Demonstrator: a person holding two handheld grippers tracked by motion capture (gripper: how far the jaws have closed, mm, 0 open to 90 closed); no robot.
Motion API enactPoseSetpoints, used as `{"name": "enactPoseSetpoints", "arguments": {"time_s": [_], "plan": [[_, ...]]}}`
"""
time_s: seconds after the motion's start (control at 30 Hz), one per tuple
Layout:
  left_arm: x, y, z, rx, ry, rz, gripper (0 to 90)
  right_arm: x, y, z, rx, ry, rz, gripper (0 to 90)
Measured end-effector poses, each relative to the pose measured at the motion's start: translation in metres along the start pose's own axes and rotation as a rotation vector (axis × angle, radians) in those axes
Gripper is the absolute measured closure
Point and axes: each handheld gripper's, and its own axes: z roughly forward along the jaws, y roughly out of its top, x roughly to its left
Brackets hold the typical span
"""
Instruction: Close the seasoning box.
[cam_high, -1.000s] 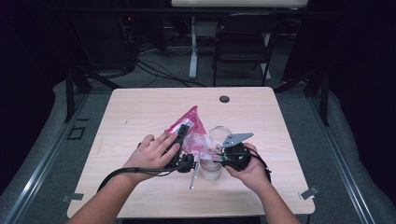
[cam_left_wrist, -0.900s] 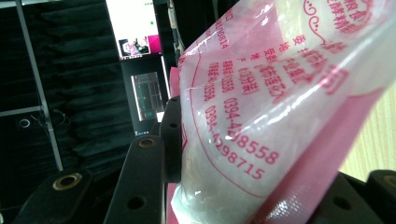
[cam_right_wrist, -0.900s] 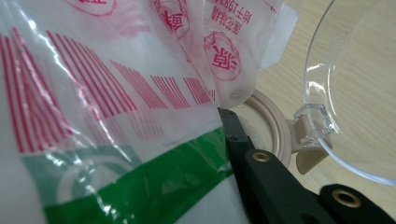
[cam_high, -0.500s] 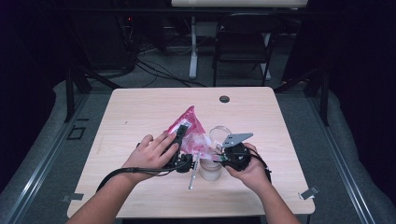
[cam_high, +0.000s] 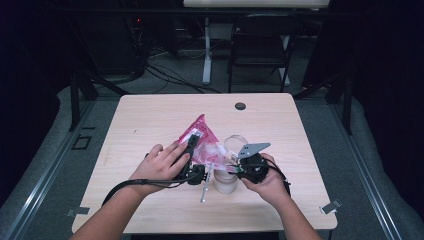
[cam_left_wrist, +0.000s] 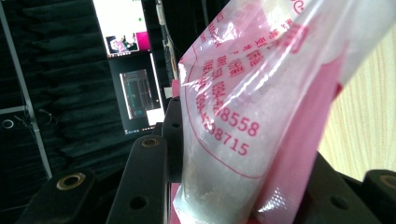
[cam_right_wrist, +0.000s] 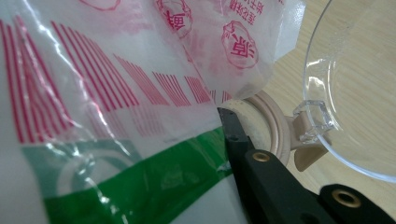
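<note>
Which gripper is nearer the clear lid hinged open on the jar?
Right. The right gripper sits just beside the clear lid and jar. The left gripper lies farther left, clamped on the pink bag.

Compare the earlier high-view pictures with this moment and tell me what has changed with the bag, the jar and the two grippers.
Nothing has visibly changed. The left gripper is still shut on the pink bag, which stays tilted over the jar, its lid still hinged open. The right gripper remains at the bag's lower end by the jar. Both hands keep their places on the table.
</note>
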Motion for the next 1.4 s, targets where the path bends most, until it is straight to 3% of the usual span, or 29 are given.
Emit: {"name": "enactPoseSetpoints", "arguments": {"time_s": [0.53, 0.6, 0.83, 1.0, 1.4], "plan": [[-0.0034, -0.0018, 0.001, 0.003, -0.023, -0.01, 66.6, 0.0004, -0.0002, 0.0008, 0.009, -0.003, -0.006, 90.0], [-0.0025, -0.0015, 0.0007, 0.002, -0.018, 0.007, 66.6, 0.0005, -0.0002, 0.0011, 0.009, -0.002, -0.007, 90.0], [-0.006, -0.0029, 0.0016, -0.002, -0.016, -0.008, 65.9, 0.0009, -0.0002, 0.0016, 0.021, -0.005, -0.013, 90.0], [-0.0075, -0.0042, 0.0025, 0.004, -0.04, -0.01, 64.7, 0.0007, -0.0004, 0.0019, 0.021, -0.004, -0.014, 90.0], [-0.0039, -0.0049, 0.0015, 0.003, -0.029, 0.011, 63.8, 0.0019, 0.0004, 0.0012, 0.017, -0.002, -0.018, 90.0]]}}
